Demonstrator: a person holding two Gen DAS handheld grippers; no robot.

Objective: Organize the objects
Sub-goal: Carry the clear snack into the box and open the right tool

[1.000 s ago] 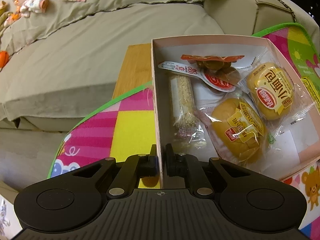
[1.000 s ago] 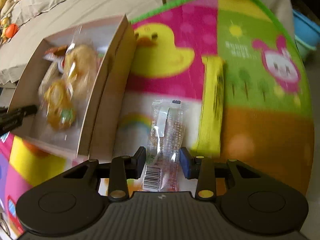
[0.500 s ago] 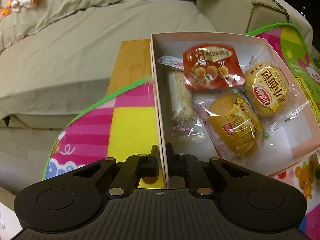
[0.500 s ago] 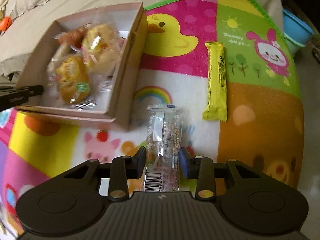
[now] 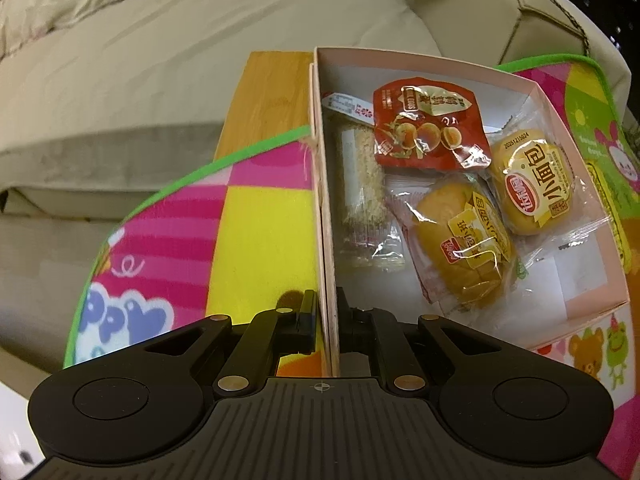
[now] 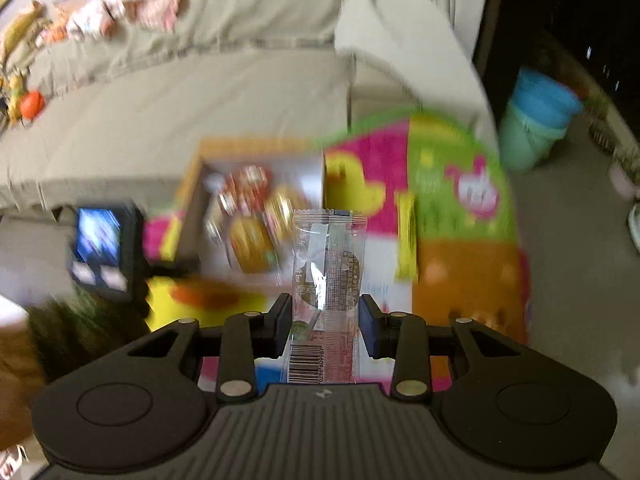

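**Snack packet lifted, box pinned for the drop**

Over the last second I raised the right hand-held gripper (image 6: 325, 316) from table level; the clear snack packet (image 6: 328, 264) was clamped between its fingers and off the mat, barcode end toward the camera. Right view was motion-blurred, so I was mid-swing. Left hand-held gripper (image 5: 327, 314) stayed closed on the near wall of the pink box (image 5: 325, 184), unchanged. My read: pick done, next is carrying the packet into the box.

Box held a red pouch (image 5: 430, 126) at 12 o'clock, two bread buns (image 5: 460, 240) at centre and 3 o'clock, and a cereal bar (image 5: 362, 184) along the left wall. Yellow bar (image 6: 407, 236) lay on the mat at 2 o'clock of the packet, not yet boxed.

Surface: cartoon play mat (image 5: 180, 240) over a wooden counter (image 5: 272, 100). Beige sofa (image 5: 160, 60) behind, blue bins (image 6: 538, 116) on the floor at 2 o'clock.
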